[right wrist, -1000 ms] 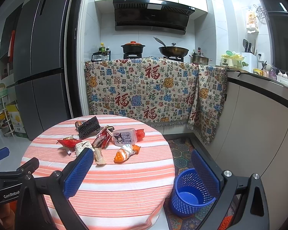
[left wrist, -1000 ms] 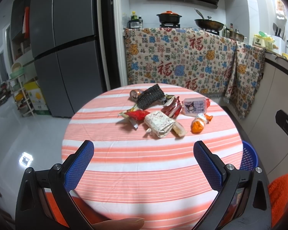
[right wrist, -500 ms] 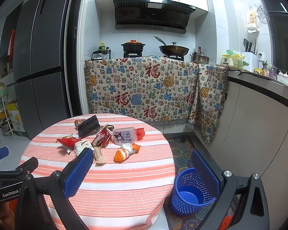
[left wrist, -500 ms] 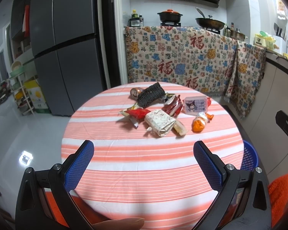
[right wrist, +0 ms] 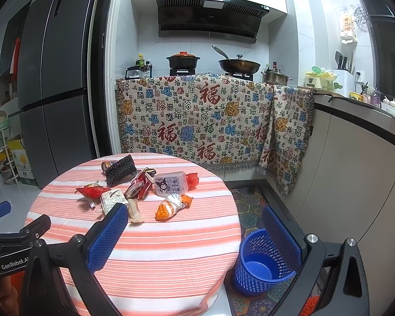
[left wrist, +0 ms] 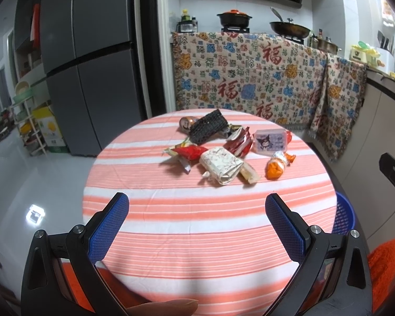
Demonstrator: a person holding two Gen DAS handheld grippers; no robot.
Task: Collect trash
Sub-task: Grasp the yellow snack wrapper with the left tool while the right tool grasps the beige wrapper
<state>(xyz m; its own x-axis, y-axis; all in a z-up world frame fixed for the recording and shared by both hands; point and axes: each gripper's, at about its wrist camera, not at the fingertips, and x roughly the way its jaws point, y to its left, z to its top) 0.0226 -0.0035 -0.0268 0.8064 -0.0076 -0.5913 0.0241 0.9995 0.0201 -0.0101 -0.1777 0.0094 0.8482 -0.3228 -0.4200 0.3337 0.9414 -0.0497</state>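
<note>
A heap of trash lies on the far half of a round table [left wrist: 202,226] with an orange-striped cloth. It holds a black mesh sleeve [left wrist: 207,129], a red wrapper [left wrist: 189,151], a white patterned packet [left wrist: 221,165], an orange wrapper [left wrist: 276,167] and a clear cartoon box [left wrist: 271,142]. The same heap shows in the right wrist view, with the orange wrapper [right wrist: 171,206] nearest. A blue mesh bin [right wrist: 263,263] stands on the floor right of the table. My left gripper [left wrist: 197,206] is open over the near table edge. My right gripper [right wrist: 194,220] is open, above the table's right side and the bin.
A grey fridge [left wrist: 92,52] stands behind the table on the left. A patterned blanket [right wrist: 202,118] hangs over the stove counter at the back. A cabinet run [right wrist: 355,171] lines the right side. A patterned mat [right wrist: 245,202] covers the floor by the bin.
Both views have tilted slightly down, so the table and trash sit a little higher in frame. Both grippers stay open and the trash has not moved.
</note>
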